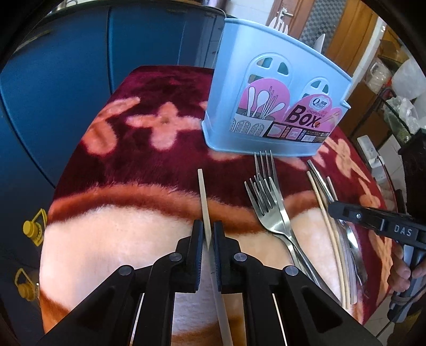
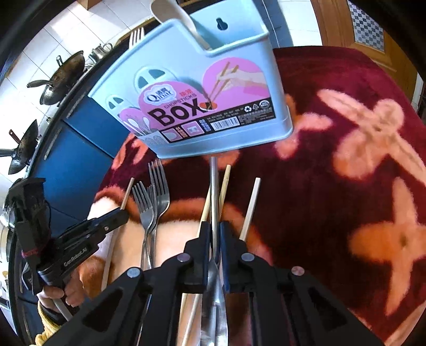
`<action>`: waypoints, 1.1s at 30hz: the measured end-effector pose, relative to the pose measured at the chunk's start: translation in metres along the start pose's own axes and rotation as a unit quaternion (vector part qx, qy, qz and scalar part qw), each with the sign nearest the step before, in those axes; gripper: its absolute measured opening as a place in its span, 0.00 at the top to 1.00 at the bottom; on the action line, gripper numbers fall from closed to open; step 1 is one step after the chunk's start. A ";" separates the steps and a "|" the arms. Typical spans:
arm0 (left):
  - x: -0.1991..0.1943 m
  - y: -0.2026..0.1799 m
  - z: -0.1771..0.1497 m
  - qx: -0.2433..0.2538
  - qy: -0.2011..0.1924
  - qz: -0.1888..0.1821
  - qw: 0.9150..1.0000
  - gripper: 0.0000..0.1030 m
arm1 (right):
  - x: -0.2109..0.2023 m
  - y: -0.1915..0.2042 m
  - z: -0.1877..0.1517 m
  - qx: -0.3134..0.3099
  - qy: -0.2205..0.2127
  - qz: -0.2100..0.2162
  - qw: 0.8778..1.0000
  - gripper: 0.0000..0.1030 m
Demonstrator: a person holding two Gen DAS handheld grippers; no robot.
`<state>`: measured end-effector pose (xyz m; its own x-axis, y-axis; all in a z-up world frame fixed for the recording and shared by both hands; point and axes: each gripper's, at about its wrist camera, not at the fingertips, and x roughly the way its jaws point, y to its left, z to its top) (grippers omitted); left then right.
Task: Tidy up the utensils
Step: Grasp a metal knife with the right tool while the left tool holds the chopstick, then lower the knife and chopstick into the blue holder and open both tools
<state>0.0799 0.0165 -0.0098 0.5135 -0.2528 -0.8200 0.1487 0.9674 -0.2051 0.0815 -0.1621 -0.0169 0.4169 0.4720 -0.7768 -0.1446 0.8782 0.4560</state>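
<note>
Left gripper (image 1: 208, 241): your jaws are pinched nearly closed on a pale, flat-tapered bamboo chopstick (image 1: 203, 202), its far end lying on the surface.
Right gripper (image 2: 213, 239): your jaws are clamped nearly together on a slim, shiny steel handle (image 2: 213, 191); what utensil it belongs to you cannot tell.
Loose chopsticks: three pale round wooden sticks (image 2: 250, 210) lie beside and under your right jaws.
Forks: two polished steel four-tined forks (image 1: 266, 197), overlapping, between your grippers.
Surface: plush maroon fleece cover (image 1: 133, 159) with fuzzy pink flower shapes.
Holder: pale blue moulded plastic utensil box (image 2: 234, 64) with a pink "BOX" label stands beyond the forks, a white spoon (image 2: 173, 13) upright inside.
</note>
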 end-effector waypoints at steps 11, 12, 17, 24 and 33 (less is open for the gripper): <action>-0.038 -0.010 -0.002 -0.017 -0.069 -0.042 0.997 0.96 | -0.039 -0.001 -0.013 0.002 -0.065 0.041 0.997 0.91; -0.044 -0.012 -0.001 -0.018 -0.079 -0.047 0.996 0.96 | -0.044 -0.002 -0.015 0.002 -0.072 0.044 0.996 0.91; -0.072 -0.024 0.001 -0.013 -0.127 -0.060 0.990 0.96 | -0.066 0.005 -0.023 -0.006 -0.120 0.055 0.991 0.91; -0.099 -0.037 0.013 -0.008 -0.187 -0.071 0.980 0.96 | -0.099 0.022 -0.019 -0.029 -0.187 0.042 0.981 0.91; -0.108 -0.045 0.057 -0.004 -0.226 -0.065 0.972 0.96 | -0.136 0.029 0.011 -0.056 -0.252 0.009 0.966 0.91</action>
<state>0.0654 -0.0010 0.1184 0.8103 -0.3519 -0.4687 0.2313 0.9268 -0.2959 0.0306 -0.2017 0.1067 0.7930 0.4142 -0.4468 -0.2400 0.8864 0.3959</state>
